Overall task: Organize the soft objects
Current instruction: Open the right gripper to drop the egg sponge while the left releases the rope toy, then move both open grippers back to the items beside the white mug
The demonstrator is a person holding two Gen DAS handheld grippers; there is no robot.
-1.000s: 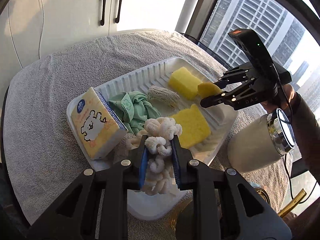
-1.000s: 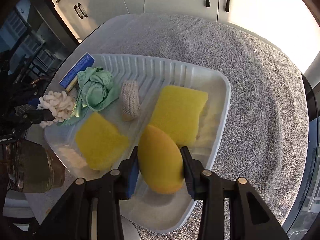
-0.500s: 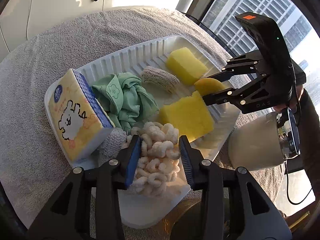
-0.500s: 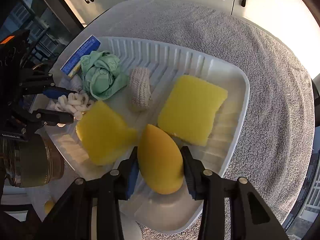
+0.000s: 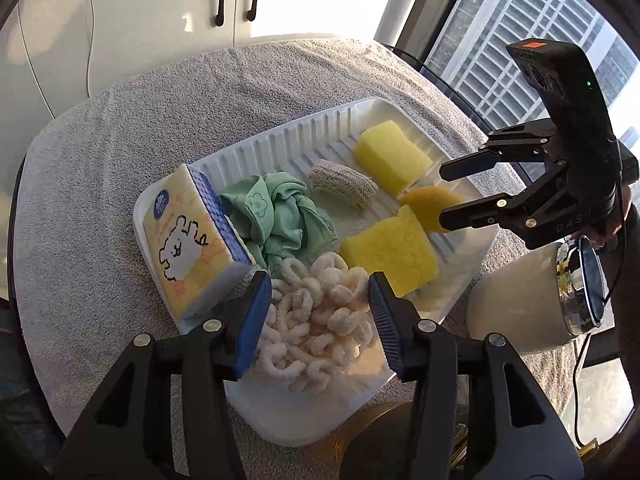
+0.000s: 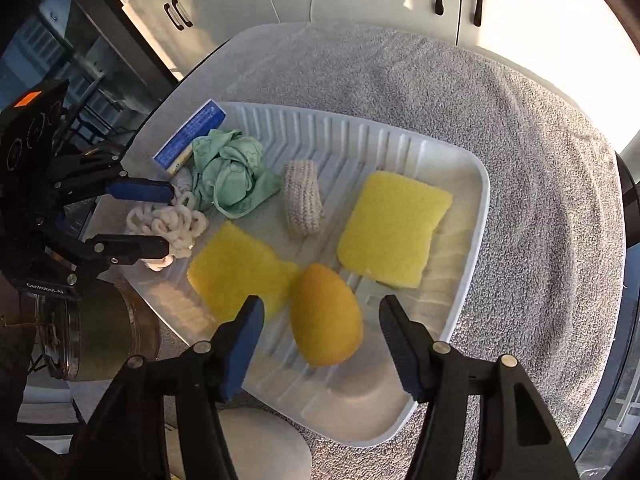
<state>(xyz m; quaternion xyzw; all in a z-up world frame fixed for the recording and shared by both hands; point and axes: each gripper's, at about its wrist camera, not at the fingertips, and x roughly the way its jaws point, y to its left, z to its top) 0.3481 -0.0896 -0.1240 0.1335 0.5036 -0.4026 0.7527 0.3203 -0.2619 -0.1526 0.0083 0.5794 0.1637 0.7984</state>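
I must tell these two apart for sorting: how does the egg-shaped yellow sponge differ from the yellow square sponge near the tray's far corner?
The egg sponge is rounded and tapers to a point; the square sponge is flat with straight edges. The egg sponge is deeper, orange-yellow; the square sponge is paler lemon. The egg sponge lies between the open right gripper's fingers; the square sponge lies clear of it. Both rest in the white tray.

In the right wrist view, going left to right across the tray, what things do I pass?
Loopy white scrunchie → green cloth → knitted beige roll → yellow egg-shaped sponge → the right-hand yellow sponge.
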